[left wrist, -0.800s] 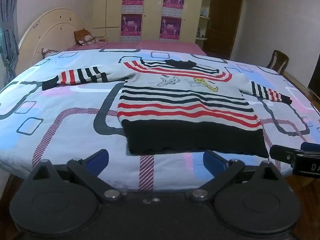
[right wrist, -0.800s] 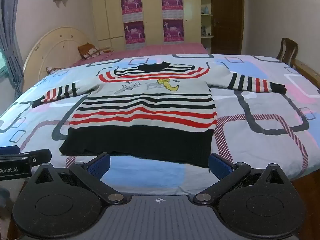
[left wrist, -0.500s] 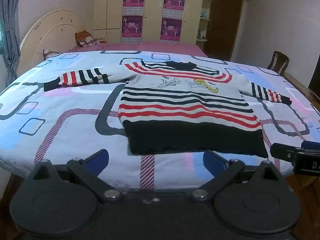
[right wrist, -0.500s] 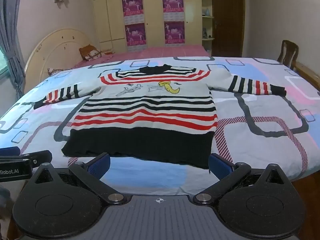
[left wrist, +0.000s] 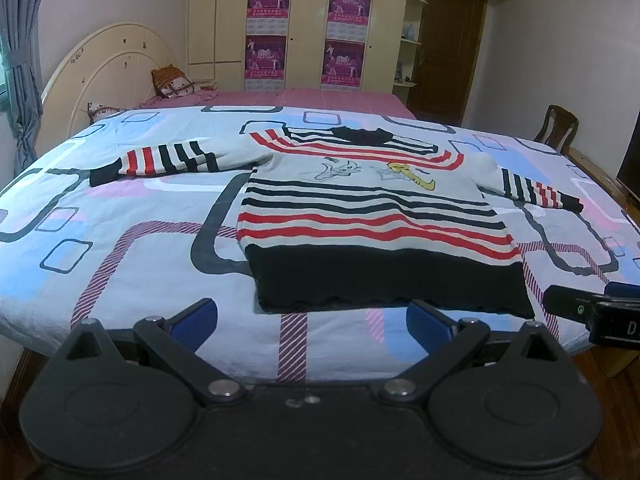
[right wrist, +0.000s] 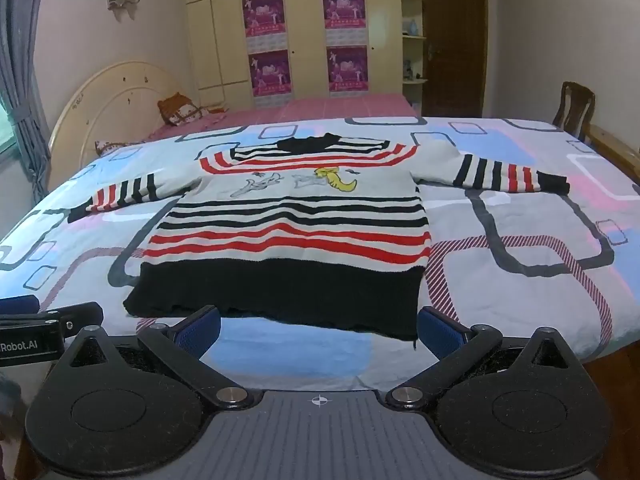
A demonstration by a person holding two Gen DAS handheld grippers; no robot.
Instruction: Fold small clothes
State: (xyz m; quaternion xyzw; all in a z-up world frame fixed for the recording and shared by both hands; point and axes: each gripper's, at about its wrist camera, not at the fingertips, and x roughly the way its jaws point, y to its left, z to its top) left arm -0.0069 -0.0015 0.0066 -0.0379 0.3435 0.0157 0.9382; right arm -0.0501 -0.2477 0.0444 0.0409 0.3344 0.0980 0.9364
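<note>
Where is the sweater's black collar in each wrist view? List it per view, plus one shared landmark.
Left wrist: black collar, right of centre, upper middle.
Right wrist: black collar, about centre, upper middle.
Shared landmark: yellow cartoon figure just below the collar.

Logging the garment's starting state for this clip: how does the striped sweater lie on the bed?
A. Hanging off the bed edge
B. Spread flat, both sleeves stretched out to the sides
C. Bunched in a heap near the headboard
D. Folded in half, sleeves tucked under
B: the striped sweater lies flat on the bed, with one sleeve out to each side.
</note>
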